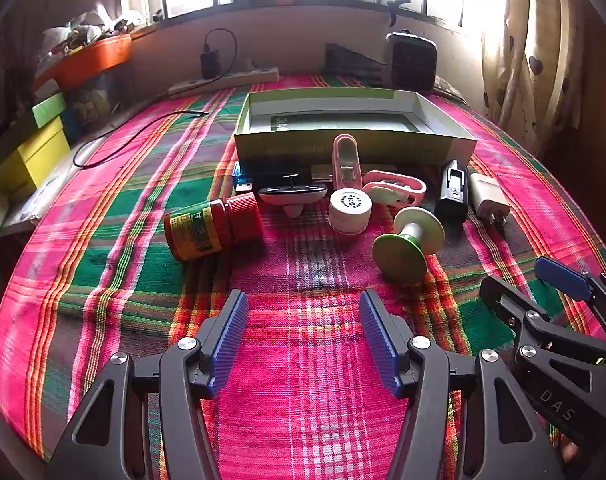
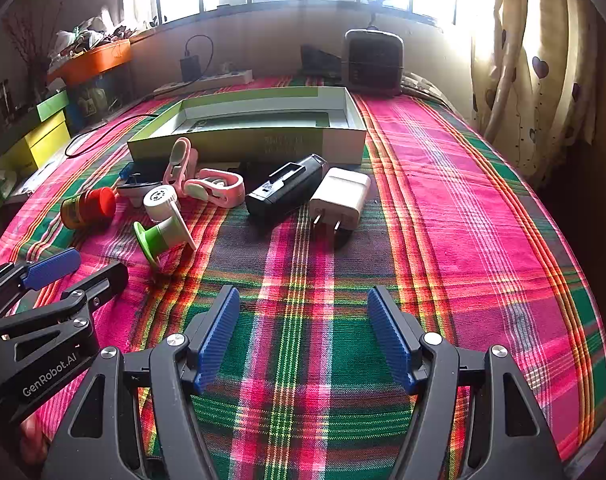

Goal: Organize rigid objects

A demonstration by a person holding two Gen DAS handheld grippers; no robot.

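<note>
Task barely begun. Green box [image 1: 355,144] holds no loose items, as far as visible. Bottle [image 1: 211,226], spool [image 1: 407,242], pink clips [image 1: 395,188], charger [image 2: 339,196] all loose on plaid cloth [image 2: 463,208] before it. Left tool [image 1: 303,344] and right tool [image 2: 303,336] spread wide, holding nothing.

On my left gripper [image 1: 303,336] I see matte black plastic arms with triangular cut-outs, round silver screws at the pivots, and ribbed blue pads [image 1: 230,342] lining the jaws. My right gripper [image 2: 303,334] is built the same: black frame, silver screws, blue ridged pads [image 2: 391,340]. From the right wrist, the left unit's side reads "GenRobot.AI" in white; from the left wrist, the right unit shows "DAS".
</note>
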